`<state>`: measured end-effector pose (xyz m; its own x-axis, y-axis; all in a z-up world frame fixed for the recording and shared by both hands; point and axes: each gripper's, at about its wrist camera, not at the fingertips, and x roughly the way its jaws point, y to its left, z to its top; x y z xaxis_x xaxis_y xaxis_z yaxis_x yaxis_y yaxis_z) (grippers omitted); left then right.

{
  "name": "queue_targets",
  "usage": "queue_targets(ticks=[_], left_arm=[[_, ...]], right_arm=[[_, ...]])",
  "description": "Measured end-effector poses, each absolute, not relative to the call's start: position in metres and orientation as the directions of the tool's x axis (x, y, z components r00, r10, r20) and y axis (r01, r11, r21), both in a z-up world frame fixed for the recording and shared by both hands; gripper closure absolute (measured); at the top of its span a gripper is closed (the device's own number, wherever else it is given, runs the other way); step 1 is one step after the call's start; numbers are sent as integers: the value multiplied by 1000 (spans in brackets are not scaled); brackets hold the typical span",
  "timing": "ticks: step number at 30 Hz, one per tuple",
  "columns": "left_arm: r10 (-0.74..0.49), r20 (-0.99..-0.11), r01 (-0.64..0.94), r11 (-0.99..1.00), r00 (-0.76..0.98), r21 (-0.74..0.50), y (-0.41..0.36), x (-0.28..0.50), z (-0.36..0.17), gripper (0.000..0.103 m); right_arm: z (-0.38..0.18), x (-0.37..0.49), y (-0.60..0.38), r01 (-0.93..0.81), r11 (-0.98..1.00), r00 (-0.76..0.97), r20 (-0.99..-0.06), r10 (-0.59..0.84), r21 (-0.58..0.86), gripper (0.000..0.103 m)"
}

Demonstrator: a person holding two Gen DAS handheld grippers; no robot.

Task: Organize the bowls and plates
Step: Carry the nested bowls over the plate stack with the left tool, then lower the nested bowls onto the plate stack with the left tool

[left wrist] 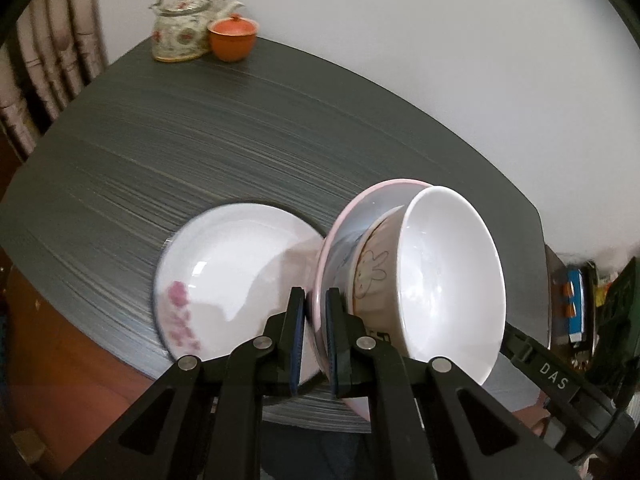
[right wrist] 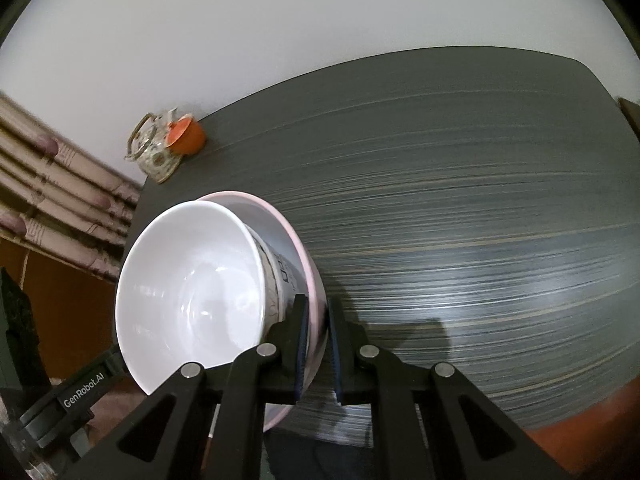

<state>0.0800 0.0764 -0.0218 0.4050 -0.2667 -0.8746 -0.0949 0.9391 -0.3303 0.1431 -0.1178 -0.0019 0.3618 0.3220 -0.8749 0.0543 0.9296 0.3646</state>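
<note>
Both grippers, left gripper (left wrist: 317,312) and right gripper (right wrist: 317,320), clench the rim of the pink-edged round plate (left wrist: 332,236), which carries the white ceramic bowl (left wrist: 448,276), at lower centre of each frame.

A dark grey streaked tabletop (left wrist: 208,152) meets a plain white wall (left wrist: 400,40). At its far left corner stand a floral teapot (left wrist: 180,26) and an orange lidded cup (left wrist: 233,39).

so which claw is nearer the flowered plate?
Left. The left claw grips the pink-rimmed plate right beside the flowered plate; the right claw grips that plate's opposite rim.
</note>
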Motion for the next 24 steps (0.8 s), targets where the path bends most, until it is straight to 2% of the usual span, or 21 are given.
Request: queue_targets(ticks=[15, 24], left_arm=[[-230, -882, -209, 918, 410, -337, 149, 75, -44, 97], [-239, -889, -225, 911, 391, -345, 162, 77, -63, 97]], right_arm=[[-19, 140, -68, -4, 940, 302, -896, 327, 342, 92], [-32, 149, -52, -4, 951, 304, -905, 297, 311, 92]])
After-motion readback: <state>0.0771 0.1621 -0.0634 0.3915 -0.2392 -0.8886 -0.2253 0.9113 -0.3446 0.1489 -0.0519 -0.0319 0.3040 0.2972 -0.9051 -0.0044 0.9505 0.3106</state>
